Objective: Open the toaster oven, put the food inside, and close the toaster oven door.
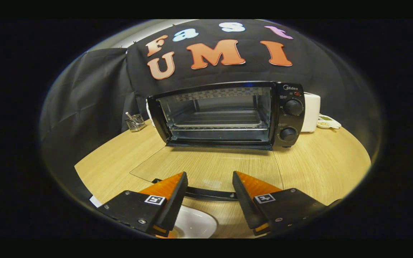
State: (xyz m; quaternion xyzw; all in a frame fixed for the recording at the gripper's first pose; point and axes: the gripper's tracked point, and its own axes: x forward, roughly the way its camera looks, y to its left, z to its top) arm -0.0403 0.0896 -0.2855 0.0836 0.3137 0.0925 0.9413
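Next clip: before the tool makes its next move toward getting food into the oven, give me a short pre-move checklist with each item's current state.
1. Oven door fully open, lying flat on the table: ok.
2. Rack inside bare, room for food: ok.
3. Tool open, nothing between its fingers: ok.
4. Food located: cannot tell; a white plate sits below the fingers, its contents hidden.
5. Door handle just ahead of the fingers, apart from them: ok.
6. Path from tool to oven mouth free of other things: ok.
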